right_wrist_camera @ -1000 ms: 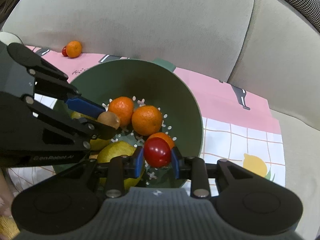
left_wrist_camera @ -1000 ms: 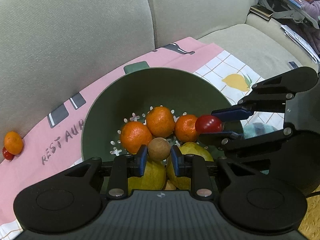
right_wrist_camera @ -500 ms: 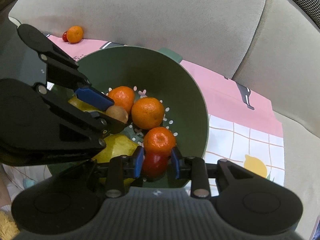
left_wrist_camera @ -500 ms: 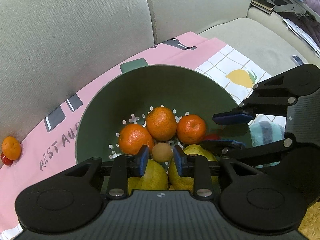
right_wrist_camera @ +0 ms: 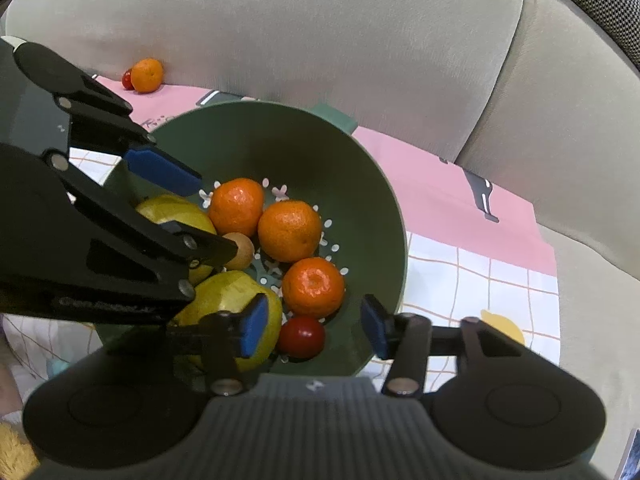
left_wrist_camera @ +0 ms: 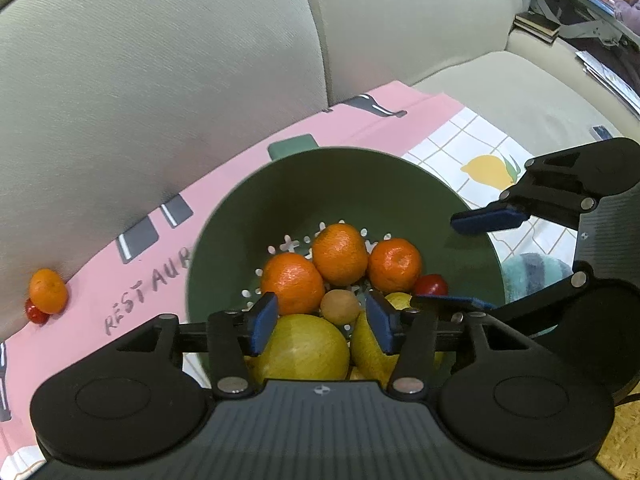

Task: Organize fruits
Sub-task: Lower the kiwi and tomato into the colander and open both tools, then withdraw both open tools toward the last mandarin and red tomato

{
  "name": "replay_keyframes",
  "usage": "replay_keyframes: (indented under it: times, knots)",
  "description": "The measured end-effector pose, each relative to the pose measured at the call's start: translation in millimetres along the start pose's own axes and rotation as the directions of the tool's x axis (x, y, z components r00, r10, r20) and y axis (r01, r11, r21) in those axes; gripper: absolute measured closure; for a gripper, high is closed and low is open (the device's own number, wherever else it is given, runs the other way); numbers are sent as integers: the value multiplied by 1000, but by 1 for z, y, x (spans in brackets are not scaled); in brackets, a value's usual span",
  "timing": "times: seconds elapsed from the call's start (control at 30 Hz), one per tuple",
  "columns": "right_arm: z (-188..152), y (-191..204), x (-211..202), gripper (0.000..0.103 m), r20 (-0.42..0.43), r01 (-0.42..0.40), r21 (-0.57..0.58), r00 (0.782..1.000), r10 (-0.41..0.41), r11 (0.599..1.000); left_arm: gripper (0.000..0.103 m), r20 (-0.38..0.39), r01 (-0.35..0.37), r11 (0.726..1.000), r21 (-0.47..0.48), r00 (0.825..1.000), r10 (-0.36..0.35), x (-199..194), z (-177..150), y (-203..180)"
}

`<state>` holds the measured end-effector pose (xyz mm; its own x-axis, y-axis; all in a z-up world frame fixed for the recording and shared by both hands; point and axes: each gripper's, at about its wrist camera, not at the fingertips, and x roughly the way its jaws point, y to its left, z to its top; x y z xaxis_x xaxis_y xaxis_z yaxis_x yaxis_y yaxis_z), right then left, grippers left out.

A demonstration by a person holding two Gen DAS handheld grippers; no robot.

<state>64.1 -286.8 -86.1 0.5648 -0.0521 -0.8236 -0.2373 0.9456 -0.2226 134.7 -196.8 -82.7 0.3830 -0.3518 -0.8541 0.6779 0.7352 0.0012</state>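
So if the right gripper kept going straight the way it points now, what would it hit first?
Probably the small red cherry tomato lying in the green plastic colander, just ahead between the open right gripper fingers; depth is uncertain.

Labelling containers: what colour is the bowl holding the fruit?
Dark green bowl, clearest in the right wrist view.

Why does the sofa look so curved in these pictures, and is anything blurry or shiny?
Left wrist view: the fisheye lens bows the grey sofa cushions; the far desk at top right is soft. Right wrist view: the same bending; small glare spots sit on the red cherry tomato and the orange tangerines in the sharp green perforated bowl.
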Motion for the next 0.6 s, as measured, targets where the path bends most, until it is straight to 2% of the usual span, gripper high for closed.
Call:
replay_keyframes:
  times: [0.1, 0.3, 0.4, 0.6]
  knots:
    - [-1, 2, -7, 39, 19, 7, 1, 1000, -8, 1000, 40, 15, -9, 1000, -5, 1000, 9, -8, -1, 1]
    - [3, 5, -18, 38, 48, 17, -5, 999, -17, 1000, 34, 37, -27, 999, -21, 999, 28, -24, -3, 3]
    - [4, 7, -26, 24, 68, 23, 1, 997, -23, 1000, 34, 50, -31, 999, -34, 998, 33, -33, -5, 4]
    - [9, 9, -42, 23, 107, 6, 30, 994, -9, 1000, 33, 91, -47, 996, -72, 994, 53, -54, -7, 14]
